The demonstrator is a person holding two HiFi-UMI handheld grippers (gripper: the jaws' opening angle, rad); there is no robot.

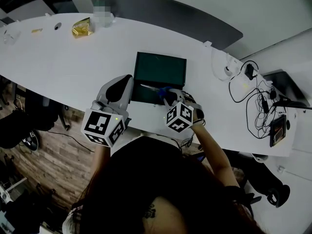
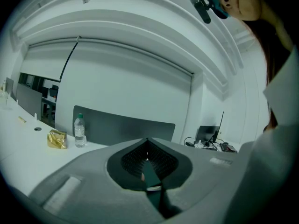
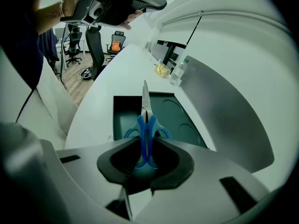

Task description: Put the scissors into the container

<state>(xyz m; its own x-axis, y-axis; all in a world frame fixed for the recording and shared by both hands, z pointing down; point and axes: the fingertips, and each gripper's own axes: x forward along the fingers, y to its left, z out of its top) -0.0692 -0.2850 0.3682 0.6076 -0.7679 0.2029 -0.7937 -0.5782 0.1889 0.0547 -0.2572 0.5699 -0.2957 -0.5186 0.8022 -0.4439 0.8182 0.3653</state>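
Note:
The scissors (image 1: pixel 155 88) have blue handles and steel blades. My right gripper (image 1: pixel 168 95) is shut on the handles and holds them over the near edge of the container (image 1: pixel 160 69), a flat dark green rectangular tray on the white table. In the right gripper view the scissors (image 3: pixel 146 125) stand between the pads of the right gripper (image 3: pixel 146 146), blades pointing out over the container (image 3: pixel 173 120). My left gripper (image 1: pixel 126 80) hovers just left of the container; in its own view the left gripper (image 2: pixel 147 141) has its jaw tips together with nothing held.
A water bottle (image 2: pixel 80 130) and a gold wrapper (image 1: pixel 82 28) lie at the table's far left. A grey divider panel (image 1: pixel 165 9) runs along the far edge. Cables and small devices (image 1: pixel 258 101) crowd the right end. Office chairs (image 3: pixel 93 45) stand off the table's near side.

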